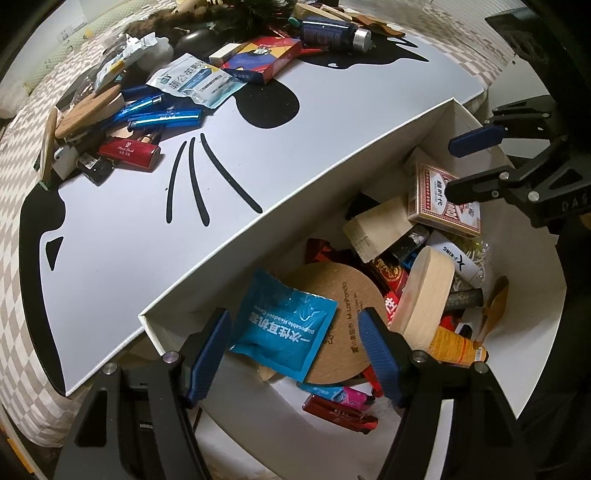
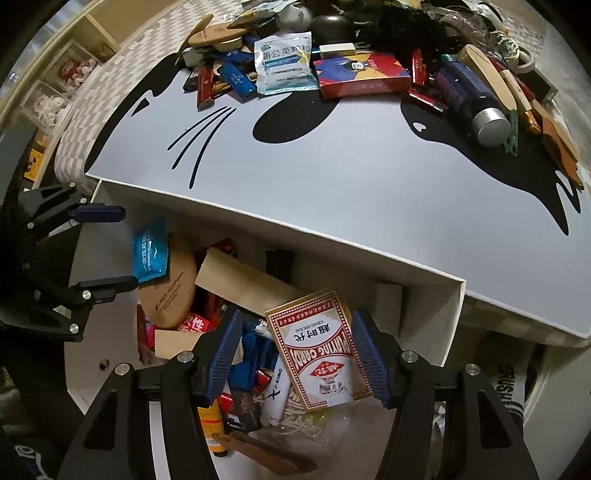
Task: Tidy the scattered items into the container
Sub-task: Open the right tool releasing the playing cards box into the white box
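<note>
A white box (image 1: 332,170) (image 2: 452,317) sits against the front edge of the grey cat mat (image 1: 155,236) (image 2: 332,177). It holds several items. My left gripper (image 1: 295,354) is open and empty above a blue sachet (image 1: 284,328) and a round cork coaster (image 1: 351,332) in the box. My right gripper (image 2: 295,358) is open and empty above a red playing-card pack (image 2: 317,354) (image 1: 432,199) in the box. The right gripper also shows in the left wrist view (image 1: 461,170), the left gripper in the right wrist view (image 2: 110,251). Scattered items lie at the mat's far edge.
On the mat's far edge lie a red and blue card box (image 1: 266,55) (image 2: 362,74), a white and blue sachet (image 1: 195,81) (image 2: 286,62), blue lighters (image 1: 166,118), a red lighter (image 1: 129,149), a dark bottle (image 1: 332,31) (image 2: 472,96) and wooden pieces (image 2: 484,74).
</note>
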Demonstrator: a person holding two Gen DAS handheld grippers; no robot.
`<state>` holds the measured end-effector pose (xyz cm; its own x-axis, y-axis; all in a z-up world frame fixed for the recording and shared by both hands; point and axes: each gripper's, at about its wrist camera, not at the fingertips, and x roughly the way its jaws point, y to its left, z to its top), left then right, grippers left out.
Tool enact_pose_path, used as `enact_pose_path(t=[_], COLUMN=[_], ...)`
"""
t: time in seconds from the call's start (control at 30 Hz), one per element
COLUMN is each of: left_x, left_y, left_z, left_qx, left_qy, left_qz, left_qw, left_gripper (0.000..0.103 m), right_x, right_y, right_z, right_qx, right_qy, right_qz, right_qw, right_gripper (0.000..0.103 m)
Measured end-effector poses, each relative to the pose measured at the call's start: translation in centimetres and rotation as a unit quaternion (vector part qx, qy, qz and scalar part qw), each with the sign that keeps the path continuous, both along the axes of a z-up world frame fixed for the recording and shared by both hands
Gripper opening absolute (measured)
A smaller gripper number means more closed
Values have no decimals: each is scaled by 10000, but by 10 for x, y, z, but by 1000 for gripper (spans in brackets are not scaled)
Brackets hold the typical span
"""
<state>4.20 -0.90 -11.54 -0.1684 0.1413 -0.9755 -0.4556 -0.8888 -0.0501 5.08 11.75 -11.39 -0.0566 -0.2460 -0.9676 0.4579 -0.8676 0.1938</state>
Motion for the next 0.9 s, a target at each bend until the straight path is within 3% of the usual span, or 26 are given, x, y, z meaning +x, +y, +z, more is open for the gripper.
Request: enact_pose_path(t=[0.23, 0.6, 0.9], left_x=[-1, -6, -20], left_y=[-4, 36, 38], left_z=[3, 31, 36], left_qx=[60, 122, 395], left_qy=[67, 325, 151], left_qz=[20, 28, 147], left_qw=[10000, 9994, 9990], left_gripper=[71, 71, 71], right_x=[4, -1, -9], right_y=[-1, 0, 9], right_z=[2, 11, 30], right_qx=[-72, -223, -571], right_qy=[3, 44, 96], right_qz=[57, 4, -139], right_qw=[10000, 9997, 9982], right_gripper=[62, 62, 62])
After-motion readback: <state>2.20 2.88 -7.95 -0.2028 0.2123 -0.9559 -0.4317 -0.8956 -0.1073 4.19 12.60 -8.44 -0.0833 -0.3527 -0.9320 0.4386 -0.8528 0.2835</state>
